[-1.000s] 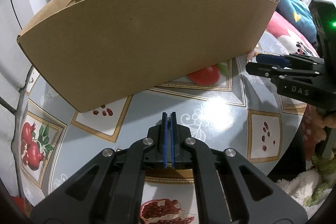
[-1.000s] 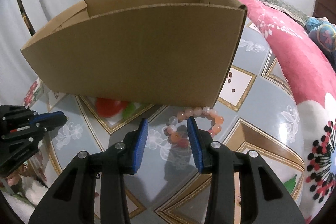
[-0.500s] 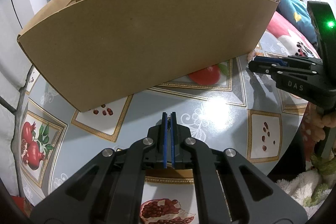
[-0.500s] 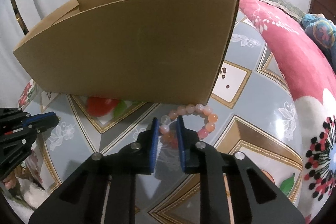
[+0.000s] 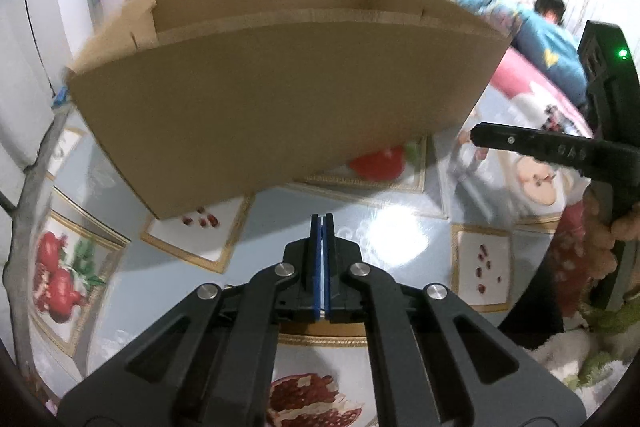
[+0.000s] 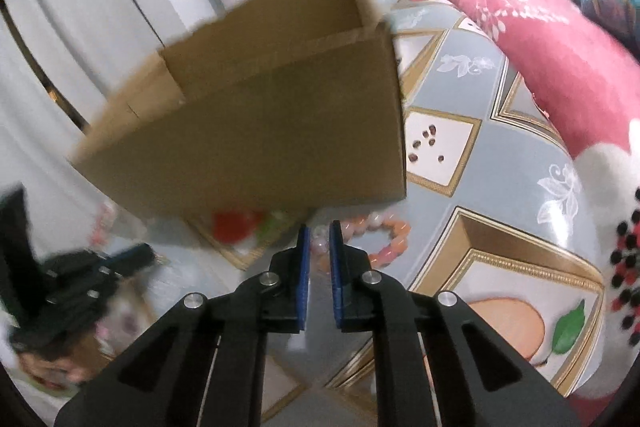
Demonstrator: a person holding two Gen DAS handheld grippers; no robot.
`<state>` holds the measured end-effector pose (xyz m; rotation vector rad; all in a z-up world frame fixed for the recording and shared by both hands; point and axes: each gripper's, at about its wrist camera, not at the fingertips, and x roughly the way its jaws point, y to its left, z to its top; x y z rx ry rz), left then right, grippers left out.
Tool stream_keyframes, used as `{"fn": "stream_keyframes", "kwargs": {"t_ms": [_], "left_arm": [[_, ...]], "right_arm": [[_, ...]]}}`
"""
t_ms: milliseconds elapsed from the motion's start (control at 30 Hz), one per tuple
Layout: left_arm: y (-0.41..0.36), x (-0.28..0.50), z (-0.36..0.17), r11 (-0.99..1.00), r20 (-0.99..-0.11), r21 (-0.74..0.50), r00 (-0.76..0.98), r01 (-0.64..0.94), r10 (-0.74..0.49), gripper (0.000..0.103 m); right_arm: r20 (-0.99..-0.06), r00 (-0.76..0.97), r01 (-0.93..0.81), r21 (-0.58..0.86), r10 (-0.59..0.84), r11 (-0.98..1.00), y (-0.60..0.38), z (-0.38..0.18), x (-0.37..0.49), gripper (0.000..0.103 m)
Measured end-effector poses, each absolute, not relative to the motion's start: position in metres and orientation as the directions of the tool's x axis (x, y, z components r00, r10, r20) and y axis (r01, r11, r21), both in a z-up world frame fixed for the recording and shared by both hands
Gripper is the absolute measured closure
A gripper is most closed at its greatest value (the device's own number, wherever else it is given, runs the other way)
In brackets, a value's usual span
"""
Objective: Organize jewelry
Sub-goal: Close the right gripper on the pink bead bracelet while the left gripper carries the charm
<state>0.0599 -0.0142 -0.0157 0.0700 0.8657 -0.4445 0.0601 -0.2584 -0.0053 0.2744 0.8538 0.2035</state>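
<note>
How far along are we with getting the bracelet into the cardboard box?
Nothing looks stored yet: the box's interior is only partly visible and shows no jewelry. In hand: the right gripper has closed on the near side of the bead bracelet, whose far loop shows beside the box, apparently near the tablecloth. The left gripper is shut and empty. Left: lift it over the rim and release.

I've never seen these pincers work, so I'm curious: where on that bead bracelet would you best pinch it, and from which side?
Pinch the near-left arc of the bead bracelet, across one strand of beads, coming from above on the side away from the cardboard box. It appears to lie flat as an open ring close to the box, so that side probably gives room. The right gripper already has that arc between its pads.
</note>
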Motion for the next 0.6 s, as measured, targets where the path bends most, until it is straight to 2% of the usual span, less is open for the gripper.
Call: {"fn": "stream_keyframes", "kwargs": {"t_ms": [300, 500, 600], "left_arm": [[0.027, 0.038, 0.051, 0.872, -0.630, -0.206, 0.621, 0.445, -0.466, 0.103], [0.046, 0.047, 0.108, 0.822, -0.514, -0.296, 0.644, 0.486, -0.566, 0.103], [0.044, 0.068, 0.122, 0.814, -0.497, -0.310, 0.646, 0.491, -0.579, 0.103]], "right_arm": [[-0.515, 0.700, -0.144, 0.575, 0.494, 0.805, -0.288, 0.048, 0.041, 0.093], [-0.383, 0.709, -0.276, 0.622, 0.592, 0.733, -0.288, 0.093, 0.050, 0.093], [-0.334, 0.709, -0.340, 0.610, 0.621, 0.716, -0.283, 0.115, 0.061, 0.093]]}}
